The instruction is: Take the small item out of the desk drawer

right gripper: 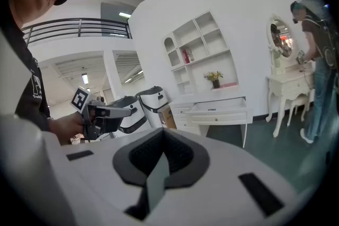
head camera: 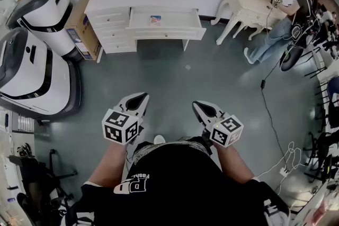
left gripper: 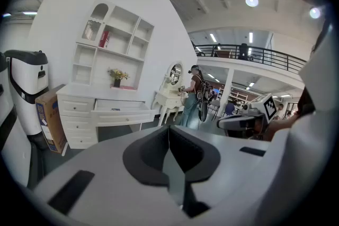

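Small item (head camera: pixel 155 19) lies untouched in the open desk drawer (head camera: pixel 169 33) at twelve o'clock. Left hand-held gripper (head camera: pixel 140 99) and right hand-held gripper (head camera: pixel 197 106), both closed and empty, hover well apart from it; reaching and lifting remain.

Small item (head camera: pixel 155 19) flat in open drawer (head camera: pixel 183 18)

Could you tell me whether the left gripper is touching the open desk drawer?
Apart: the head view shows bare floor between the left gripper and the drawer.
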{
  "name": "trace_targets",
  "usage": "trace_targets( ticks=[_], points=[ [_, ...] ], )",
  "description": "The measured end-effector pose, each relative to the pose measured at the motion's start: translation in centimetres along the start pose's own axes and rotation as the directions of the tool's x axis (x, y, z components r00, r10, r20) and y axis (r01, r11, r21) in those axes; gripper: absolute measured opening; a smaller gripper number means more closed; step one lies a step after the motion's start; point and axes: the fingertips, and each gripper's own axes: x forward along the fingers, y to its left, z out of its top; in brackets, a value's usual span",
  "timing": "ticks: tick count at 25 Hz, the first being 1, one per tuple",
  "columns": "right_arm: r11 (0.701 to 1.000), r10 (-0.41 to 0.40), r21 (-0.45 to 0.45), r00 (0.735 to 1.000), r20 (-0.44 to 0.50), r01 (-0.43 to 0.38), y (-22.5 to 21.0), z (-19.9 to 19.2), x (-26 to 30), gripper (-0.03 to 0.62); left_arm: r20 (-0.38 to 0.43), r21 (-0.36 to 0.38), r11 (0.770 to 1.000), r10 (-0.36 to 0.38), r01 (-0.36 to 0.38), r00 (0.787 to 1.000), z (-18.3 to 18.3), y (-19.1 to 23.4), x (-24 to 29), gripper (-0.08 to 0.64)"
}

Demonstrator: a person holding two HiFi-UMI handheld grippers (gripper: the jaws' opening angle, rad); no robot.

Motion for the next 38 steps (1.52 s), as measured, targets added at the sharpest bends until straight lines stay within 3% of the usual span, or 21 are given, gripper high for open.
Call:
trace_targets(
  ticks=[11, 16, 22, 38],
  points=[
    [1.000, 0.009, 0.000, 1.000, -0.003, -0.009, 0.4, -0.1, 0.3, 0.006, -0.001, 0.016, 1.000, -0.014, 0.014, 1.000, 0.1, -0.4, 0.1, 0.015],
    [0.999, 0.051, -0.007, 0.998, 0.035, -0.051, 1.8, 0.3, 0.6, 0.008, -0.002, 0.017, 1.000, -0.006, 0.006, 1.000, -0.1, -0.2, -0.2, 0.015],
    [1.000, 0.012, -0.015, 1.000, 0.017, -0.011, 1.6, 0.2, 1.3, 0.009, -0.012, 0.003, 1.000, -0.003, 0.003, 1.000, -0.5, 0.1, -0.1, 0.015],
    [0.999, 0.027, 0.040, 1.000, -0.001, -0.027, -0.2, -0.1, 2.6, 0.009, -0.031, -0.026, 1.000, -0.003, 0.003, 1.000, -1.4, 0.0, 1.4, 0.015]
  ],
)
